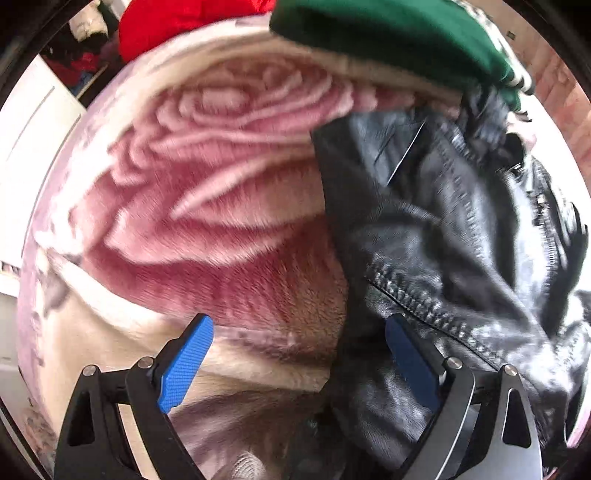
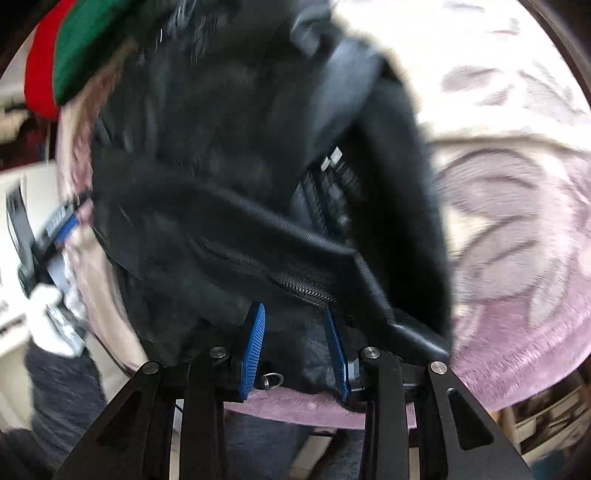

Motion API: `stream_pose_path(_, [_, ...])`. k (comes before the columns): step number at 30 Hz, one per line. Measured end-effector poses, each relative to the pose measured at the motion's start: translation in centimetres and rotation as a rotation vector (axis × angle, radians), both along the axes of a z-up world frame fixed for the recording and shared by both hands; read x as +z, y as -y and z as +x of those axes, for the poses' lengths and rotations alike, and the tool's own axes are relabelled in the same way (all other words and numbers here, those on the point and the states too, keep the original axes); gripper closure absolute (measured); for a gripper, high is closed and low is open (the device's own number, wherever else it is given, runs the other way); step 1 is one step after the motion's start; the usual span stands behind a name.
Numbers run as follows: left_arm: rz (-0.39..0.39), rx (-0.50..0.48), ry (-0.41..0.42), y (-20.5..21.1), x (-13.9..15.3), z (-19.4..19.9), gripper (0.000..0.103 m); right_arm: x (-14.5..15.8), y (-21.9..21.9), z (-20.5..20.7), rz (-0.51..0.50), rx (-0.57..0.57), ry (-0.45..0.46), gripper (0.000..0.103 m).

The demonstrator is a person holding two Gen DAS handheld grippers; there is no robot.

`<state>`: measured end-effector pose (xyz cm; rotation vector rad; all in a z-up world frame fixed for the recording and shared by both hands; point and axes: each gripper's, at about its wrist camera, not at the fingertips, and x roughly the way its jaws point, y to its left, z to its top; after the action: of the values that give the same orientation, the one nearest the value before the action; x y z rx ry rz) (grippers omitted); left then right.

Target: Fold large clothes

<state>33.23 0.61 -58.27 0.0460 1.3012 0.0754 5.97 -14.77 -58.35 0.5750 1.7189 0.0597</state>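
A black leather jacket [image 1: 461, 236] with a zip lies crumpled on a pink rose-patterned blanket [image 1: 221, 192]. My left gripper [image 1: 299, 321] stands wide open just above the blanket. Its right finger is at the jacket's left edge, and nothing is pinched between the pads. In the right wrist view the jacket [image 2: 240, 177] fills the middle. My right gripper [image 2: 293, 308] is partly open at the jacket's near hem by the zip. Dark fabric lies between its blue pads [image 2: 255, 350], and the left pad's ribbed face shows uncovered. The left gripper's blue pad [image 2: 68, 227] shows at the jacket's far left edge.
A green garment [image 1: 388, 33] and a red one [image 1: 177, 22] are piled at the blanket's far end. The blanket [image 2: 517, 266] continues to the right of the jacket and ends at a near edge. White furniture [image 1: 33, 140] stands to the left.
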Motion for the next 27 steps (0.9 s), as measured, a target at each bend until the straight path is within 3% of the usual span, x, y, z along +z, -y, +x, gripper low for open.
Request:
stream_pose_path(2, [-0.029,0.015,-0.016,-0.3,-1.9,0.8,0.0,-2.5,-1.0,0.1,-0.106,0.054,-0.034,0.071])
stream_pose_path(6, [-0.057,0.018,-0.036,-0.4,-1.7,1.4,0.0,-3.4,0.0,0.6,-0.1,-0.04,-0.091,0.068])
stream_pose_path(8, [-0.045,0.017,-0.011,-0.5,-0.1,1.0,0.0,-1.6,1.0,0.8,-0.062,-0.071,-0.073,0.066])
stream_pose_path(11, [-0.062,0.014,0.046,-0.4,3.4,-0.9,0.0,1.8,3.6,0.7,-0.037,-0.125,-0.036,0.049])
stream_pose_path(16, [-0.078,0.02,0.067,1.3,6.7,-5.4,0.0,6.4,9.6,-0.4,-0.04,-0.15,-0.024,0.048])
stream_pose_path(19, [-0.099,0.059,0.05,2.6,7.1,-7.9,0.0,6.4,7.9,-0.9,-0.043,-0.038,-0.016,0.047])
stream_pose_path(21, [-0.087,0.096,0.032,3.4,6.9,-9.8,0.0,4.8,6.6,0.5,-0.063,0.079,-0.014,0.047])
stream_pose_path(26, [0.013,0.243,-0.023,5.0,6.6,-15.7,0.0,-2.8,2.1,3.1,0.024,0.338,-0.061,0.048])
stream_pose_path(27, [0.037,0.284,-0.042,5.3,6.5,-17.0,0.0,-3.6,1.6,3.2,0.043,0.367,-0.06,0.06])
